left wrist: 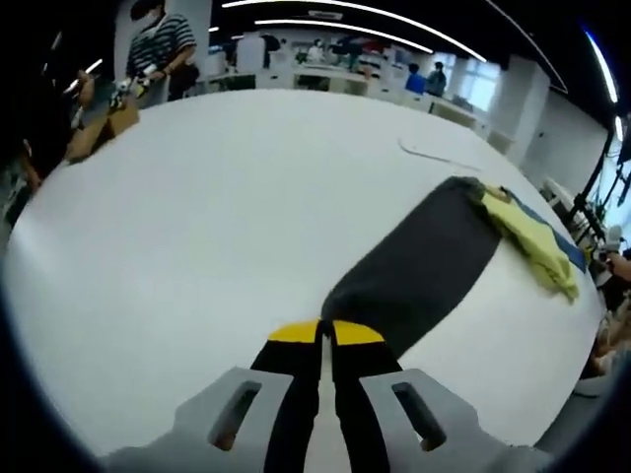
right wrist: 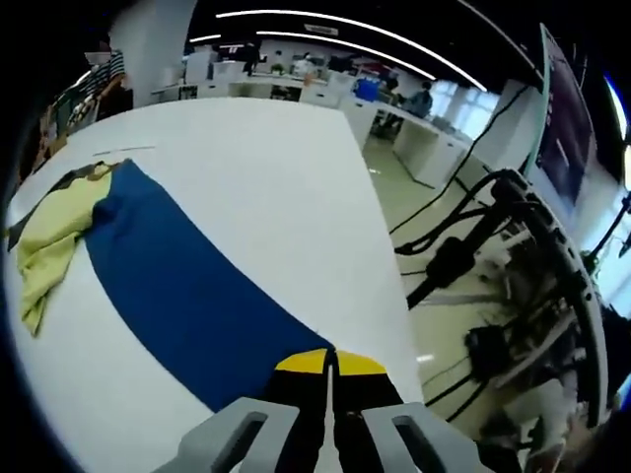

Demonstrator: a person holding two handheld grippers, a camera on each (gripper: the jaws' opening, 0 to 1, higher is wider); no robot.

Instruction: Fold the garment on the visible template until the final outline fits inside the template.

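A garment lies on the white table [left wrist: 197, 246]. In the left gripper view a long dark grey part [left wrist: 419, 261] runs from my left gripper [left wrist: 323, 335] up to a crumpled yellow-green part [left wrist: 532, 241]. The left jaws are closed on the grey end. In the right gripper view a long blue part [right wrist: 177, 286] stretches from the yellow-green part [right wrist: 49, 246] down to my right gripper [right wrist: 329, 363], whose jaws are closed on the blue end. A thin curved line [left wrist: 434, 153] marks the table beyond the garment.
The table's right edge [right wrist: 394, 276] drops to a floor with black cables and equipment [right wrist: 493, 256]. A person [left wrist: 163, 49] stands past the table's far left edge, and desks with more people fill the background.
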